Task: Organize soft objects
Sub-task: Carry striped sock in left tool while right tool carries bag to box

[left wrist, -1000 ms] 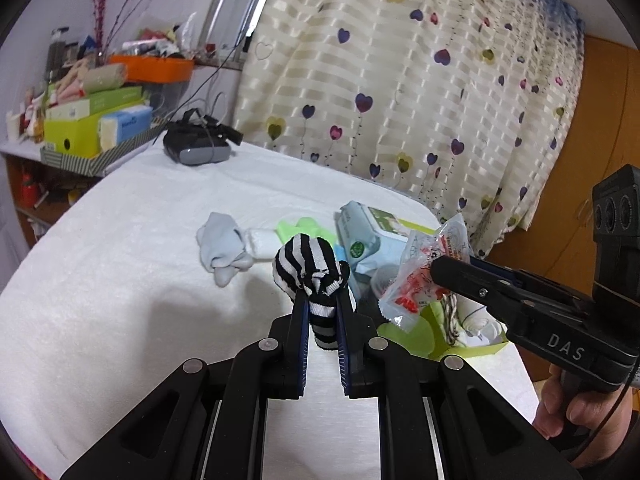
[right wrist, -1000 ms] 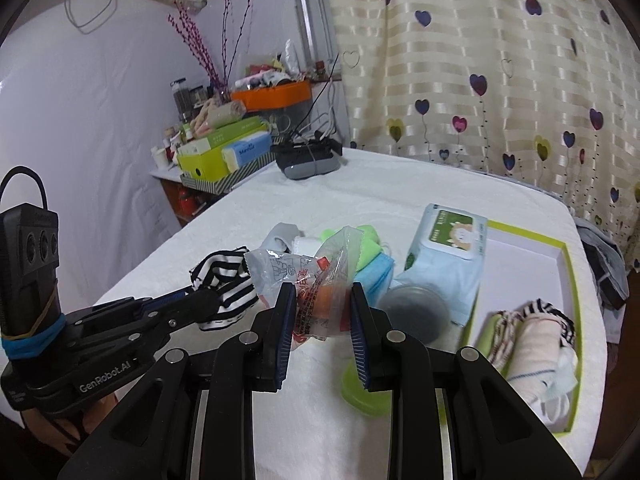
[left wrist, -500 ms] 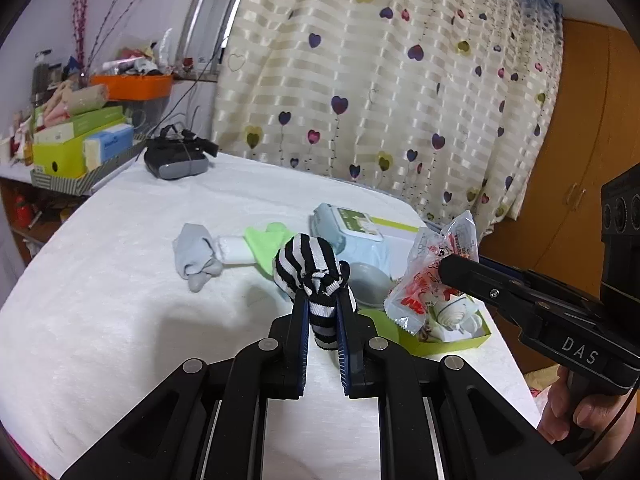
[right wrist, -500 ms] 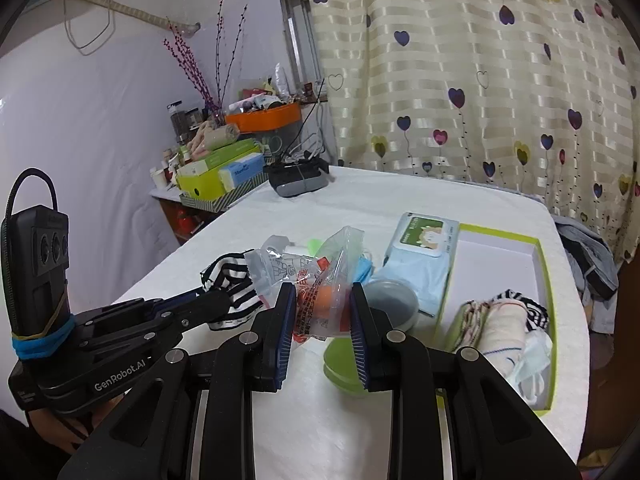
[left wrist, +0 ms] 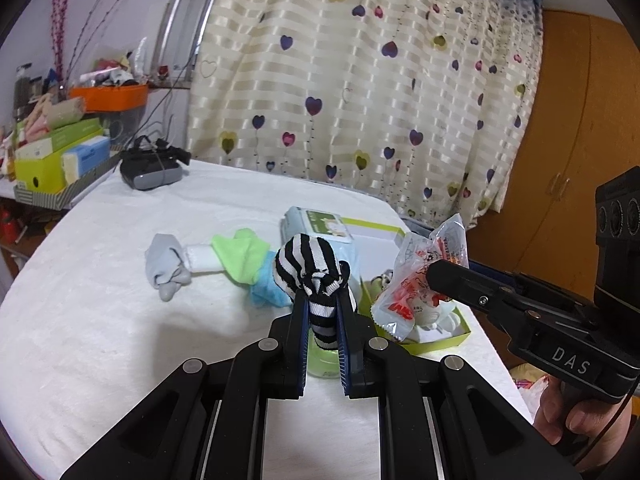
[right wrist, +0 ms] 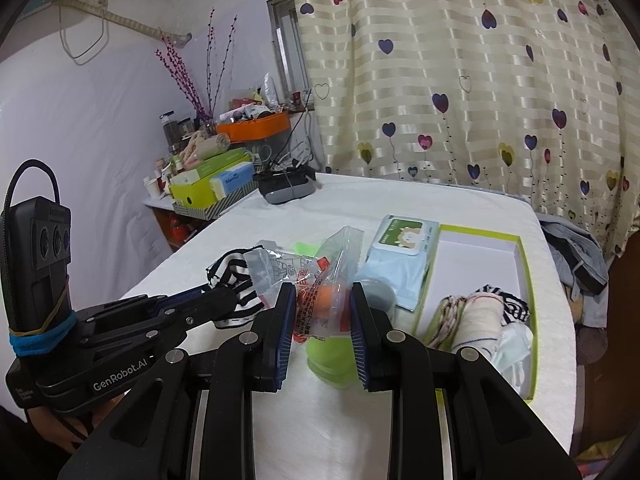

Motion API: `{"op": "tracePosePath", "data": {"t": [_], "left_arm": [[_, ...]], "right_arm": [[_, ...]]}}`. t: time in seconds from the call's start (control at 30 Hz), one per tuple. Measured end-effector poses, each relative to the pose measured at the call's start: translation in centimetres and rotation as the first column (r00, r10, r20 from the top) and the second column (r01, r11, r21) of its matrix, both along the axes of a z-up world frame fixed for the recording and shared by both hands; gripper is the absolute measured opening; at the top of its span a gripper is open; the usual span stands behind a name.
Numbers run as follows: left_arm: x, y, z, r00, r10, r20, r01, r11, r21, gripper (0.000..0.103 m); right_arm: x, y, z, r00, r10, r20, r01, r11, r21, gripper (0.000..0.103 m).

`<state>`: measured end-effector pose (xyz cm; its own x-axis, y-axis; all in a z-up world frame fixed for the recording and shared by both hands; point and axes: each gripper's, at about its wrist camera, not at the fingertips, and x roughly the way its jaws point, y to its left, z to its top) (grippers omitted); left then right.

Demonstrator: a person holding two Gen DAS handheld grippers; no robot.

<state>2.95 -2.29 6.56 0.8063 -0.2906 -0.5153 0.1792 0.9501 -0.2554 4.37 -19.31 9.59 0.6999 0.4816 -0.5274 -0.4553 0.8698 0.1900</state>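
Note:
My left gripper point(left wrist: 322, 308) is shut on a black-and-white striped sock point(left wrist: 308, 268) and holds it above the white table. The sock also shows in the right wrist view point(right wrist: 230, 270). My right gripper point(right wrist: 322, 304) is shut on a clear plastic snack packet with red print point(right wrist: 316, 280), seen too in the left wrist view point(left wrist: 420, 280). A green-rimmed box point(right wrist: 520, 248) at the right holds rolled socks point(right wrist: 476, 316). A grey sock point(left wrist: 164, 268), a green cloth point(left wrist: 240, 252) and a blue cloth point(left wrist: 268, 288) lie on the table.
A wet-wipes pack point(right wrist: 400, 240) lies left of the box, a grey lid point(right wrist: 376, 290) beside it. A green cup point(right wrist: 332, 360) stands under the grippers. A headset point(left wrist: 150, 166) sits at the far table edge; cluttered shelf boxes point(left wrist: 56, 156) stand left.
Both grippers have risen and drawn back from the table with their loads; the objects on the table look farther away. Both grips are unchanged.

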Motion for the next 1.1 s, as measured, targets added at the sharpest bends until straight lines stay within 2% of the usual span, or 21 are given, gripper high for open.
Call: {"op": "tracePosePath", "data": {"t": [0.5, 1.1], "left_arm": [[1.0, -3.9, 0.6, 0.997, -0.075, 0.006, 0.075, 0.997, 0.025, 0.012], [2.4, -7.9, -0.2, 0.990, -0.143, -0.019, 0.143, 0.989, 0.038, 0.012]], "right_arm": [[-0.1, -3.9, 0.0, 0.998, -0.069, 0.005, 0.069, 0.997, 0.026, 0.027], [0.7, -7.8, -1.0, 0.991, -0.132, -0.021, 0.133, 0.990, 0.046, 0.027]]}}
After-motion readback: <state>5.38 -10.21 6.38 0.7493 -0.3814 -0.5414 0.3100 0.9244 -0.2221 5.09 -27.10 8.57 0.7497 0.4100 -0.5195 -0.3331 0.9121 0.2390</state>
